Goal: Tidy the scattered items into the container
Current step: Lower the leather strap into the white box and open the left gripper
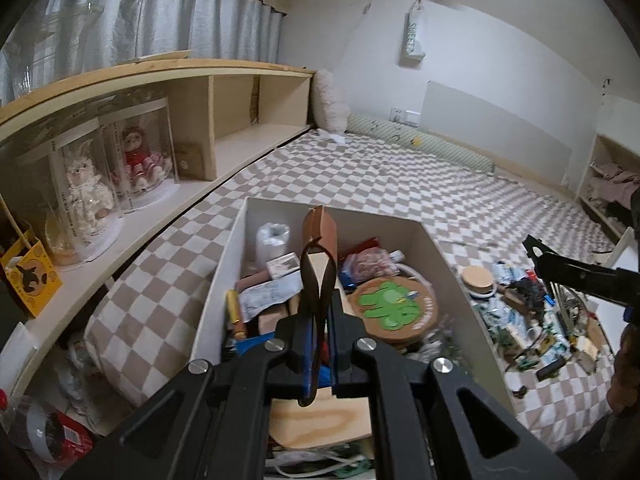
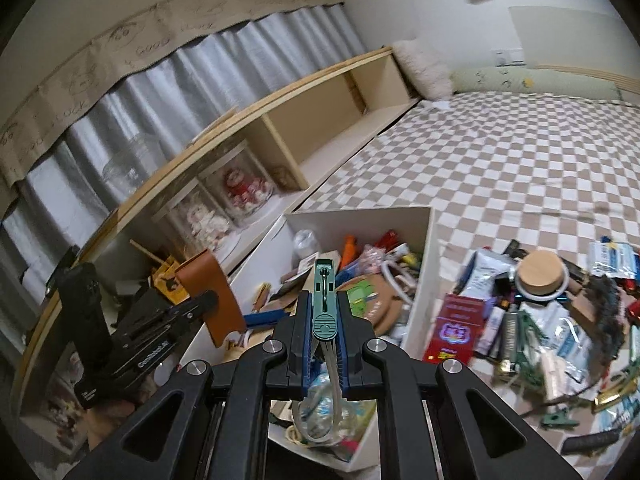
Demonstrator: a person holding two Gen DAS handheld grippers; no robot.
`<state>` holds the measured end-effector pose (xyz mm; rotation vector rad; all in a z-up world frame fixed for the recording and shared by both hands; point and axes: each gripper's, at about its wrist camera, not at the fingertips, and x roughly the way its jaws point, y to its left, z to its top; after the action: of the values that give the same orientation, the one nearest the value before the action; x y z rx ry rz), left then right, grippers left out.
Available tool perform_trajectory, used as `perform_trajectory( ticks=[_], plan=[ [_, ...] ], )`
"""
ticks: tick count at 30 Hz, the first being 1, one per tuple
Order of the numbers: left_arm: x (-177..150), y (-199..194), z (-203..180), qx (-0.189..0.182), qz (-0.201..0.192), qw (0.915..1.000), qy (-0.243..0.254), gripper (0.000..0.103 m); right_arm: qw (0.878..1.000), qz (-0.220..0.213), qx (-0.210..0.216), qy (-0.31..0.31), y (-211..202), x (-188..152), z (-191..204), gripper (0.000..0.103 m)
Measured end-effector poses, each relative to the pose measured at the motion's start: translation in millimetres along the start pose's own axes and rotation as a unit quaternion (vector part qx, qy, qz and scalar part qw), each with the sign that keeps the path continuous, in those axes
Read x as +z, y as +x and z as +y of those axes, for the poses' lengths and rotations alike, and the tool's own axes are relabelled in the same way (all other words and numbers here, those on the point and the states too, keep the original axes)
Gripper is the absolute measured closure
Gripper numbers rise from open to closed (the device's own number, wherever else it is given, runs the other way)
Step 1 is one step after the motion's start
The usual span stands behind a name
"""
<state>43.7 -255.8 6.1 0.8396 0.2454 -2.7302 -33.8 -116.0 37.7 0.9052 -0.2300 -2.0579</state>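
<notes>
A white box (image 1: 438, 252) stands on the checkered bed, full of mixed items, among them a round cork coaster with a green clover (image 1: 390, 308). My left gripper (image 1: 318, 322) is shut on a brown leather case (image 1: 319, 236) by its strap, held above the box; the case also shows in the right wrist view (image 2: 214, 292). My right gripper (image 2: 325, 316) is shut on a green clip-like tool (image 2: 325, 296) with a pale loop, above the box (image 2: 428, 256). A pile of scattered items (image 2: 536, 320) lies on the bed right of the box.
A long wooden shelf (image 1: 132, 224) runs along the left with two dolls in clear cases (image 1: 116, 172) and a yellow paper bag (image 1: 30, 276). A jar with a wooden lid (image 2: 538, 272) and a red packet (image 2: 454, 328) sit in the pile. Pillows lie at the bed's far end.
</notes>
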Motion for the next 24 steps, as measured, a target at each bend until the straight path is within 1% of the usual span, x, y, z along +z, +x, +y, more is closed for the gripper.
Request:
perform_trajectory(
  ticks=[2,3,6,7,8,9,10,12,13,17,20,24],
  plan=[
    [-3,5,-1,0.019,-0.003,0.9997,0.016,0.096,1.0,0.009,0.006,-0.003,8,-1,5,0.091],
    [-5,10,-1,0.027,0.002,0.9993,0.024,0.096,1.0,0.012,0.008,-0.004,12,-1,7,0.091],
    [-10,21,0,0.028,0.014,0.9993,0.022,0.096,1.0,0.023,0.009,-0.011,22,-3,13,0.091],
    [-11,25,-1,0.025,0.018,0.9994,0.016,0.091,1.0,0.027,0.01,-0.013,25,-4,14,0.091],
    [-13,27,-1,0.02,0.022,0.9995,0.011,0.068,0.999,0.03,0.01,-0.014,27,-5,14,0.091],
    [-14,28,-3,0.012,0.024,0.9996,0.005,0.05,0.999,0.034,0.01,-0.014,30,-6,15,0.091],
    [-16,27,-3,0.002,0.022,0.9998,-0.004,0.026,0.999,0.038,0.011,-0.014,34,-7,15,0.091],
    [-18,23,-5,-0.024,0.016,0.9994,-0.017,0.024,0.999,0.044,0.012,-0.012,39,-8,15,0.091],
    [-18,23,-6,-0.027,0.018,0.9993,-0.019,0.024,0.999,0.048,0.011,-0.012,42,-9,15,0.091],
    [-19,19,-3,-0.021,0.018,0.9993,-0.026,0.024,0.998,0.062,0.014,-0.008,56,-13,15,0.092],
    [-18,13,6,-0.016,0.014,0.999,-0.039,0.024,0.997,0.072,0.018,-0.01,67,-17,19,0.092],
    [-18,6,15,-0.006,0.009,0.9989,-0.045,0.024,0.996,0.085,0.026,-0.011,82,-22,23,0.092]
  ],
)
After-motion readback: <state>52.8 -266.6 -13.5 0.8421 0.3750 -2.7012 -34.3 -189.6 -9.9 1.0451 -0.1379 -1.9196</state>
